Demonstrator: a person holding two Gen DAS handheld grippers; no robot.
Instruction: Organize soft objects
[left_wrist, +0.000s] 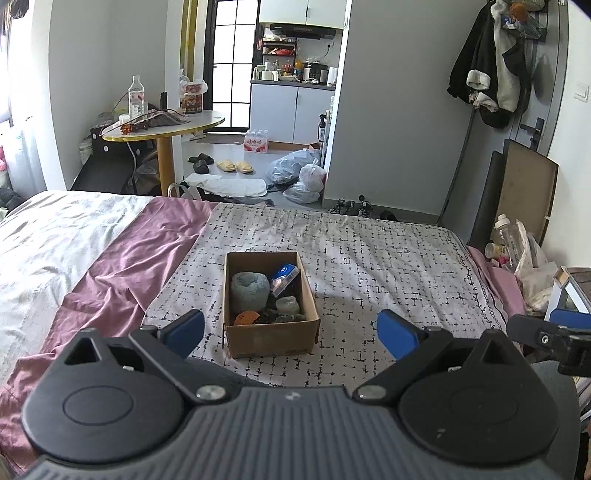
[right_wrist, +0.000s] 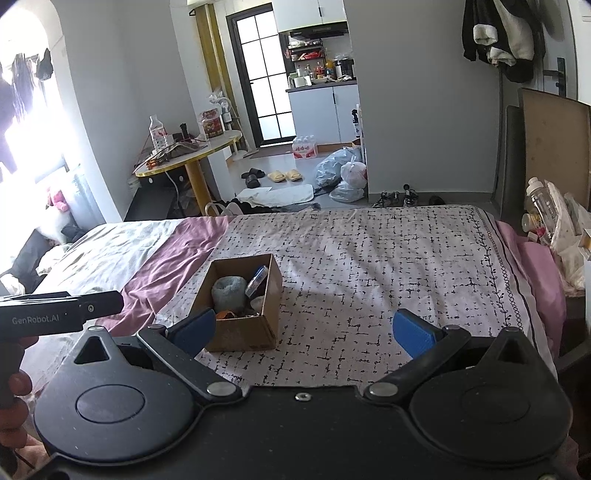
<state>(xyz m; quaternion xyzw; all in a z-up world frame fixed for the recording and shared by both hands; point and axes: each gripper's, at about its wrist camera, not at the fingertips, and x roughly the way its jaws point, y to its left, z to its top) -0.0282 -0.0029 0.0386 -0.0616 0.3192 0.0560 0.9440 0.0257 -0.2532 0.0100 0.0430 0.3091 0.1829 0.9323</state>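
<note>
Left hand-held gripper (left_wrist: 290, 334) and right hand-held gripper (right_wrist: 303, 332): spread wide, gripping nothing, above the bed (left_wrist: 388, 266). Just beyond: cardboard box (left_wrist: 271, 338) on patterned sheet, with grey rolled towel (left_wrist: 249, 290) and smaller items inside.

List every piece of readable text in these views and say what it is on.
"GenRobot.AI": on the side of the left gripper, seen from the right wrist view.
Water bottle pack on the floor: red characters, too blurred to read.
Red tub on the round table: print too small.
Blue packet in the cardboard box: unreadable.
</note>
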